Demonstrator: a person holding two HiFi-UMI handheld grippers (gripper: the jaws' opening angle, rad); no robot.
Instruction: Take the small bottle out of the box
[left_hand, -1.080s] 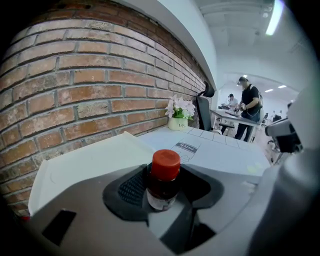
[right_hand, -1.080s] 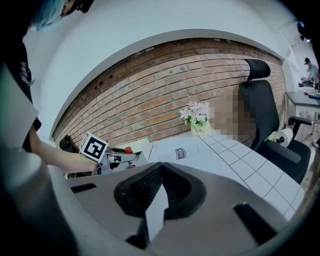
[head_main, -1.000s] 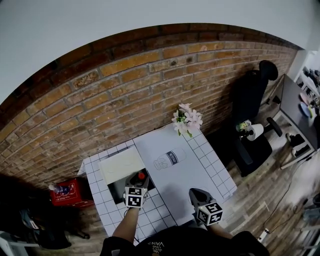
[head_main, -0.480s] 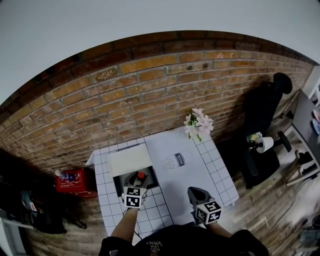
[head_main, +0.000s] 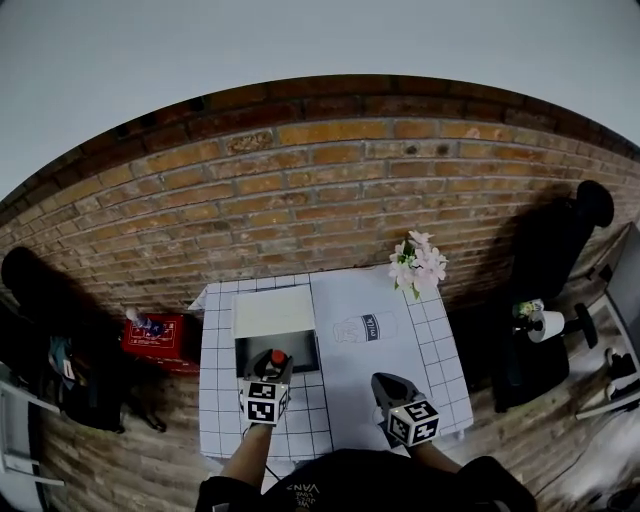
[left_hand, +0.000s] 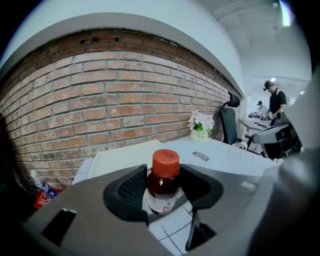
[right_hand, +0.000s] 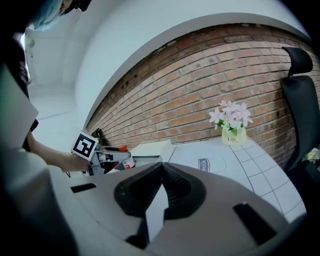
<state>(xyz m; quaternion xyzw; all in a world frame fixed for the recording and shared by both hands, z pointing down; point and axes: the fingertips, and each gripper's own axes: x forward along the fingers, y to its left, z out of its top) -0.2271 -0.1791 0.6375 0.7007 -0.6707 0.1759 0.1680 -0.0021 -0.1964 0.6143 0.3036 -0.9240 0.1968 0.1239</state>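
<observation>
The small bottle (left_hand: 163, 181) has a dark brown body, a white label and an orange-red cap. It stands upright between the jaws of my left gripper (left_hand: 165, 186), which is shut on it. In the head view the left gripper (head_main: 273, 362) holds the bottle (head_main: 279, 356) at the near edge of the open box (head_main: 300, 344), whose cream lid (head_main: 273, 311) lies folded back toward the wall. My right gripper (head_main: 386, 385) hovers over the table's near right part. Its jaws are shut together with nothing between them (right_hand: 160, 186).
A white grid cloth (head_main: 215, 400) covers the table, with a paper mat showing a milk bottle drawing (head_main: 364, 327). A pot of pink flowers (head_main: 419, 267) stands at the back right. A red crate (head_main: 156, 336) sits on the floor left, and a black office chair (head_main: 562, 250) stands right.
The head view has swung, so the table now sits lower and more central. The left gripper still holds the bottle at the box. The right gripper stays shut near the front.
</observation>
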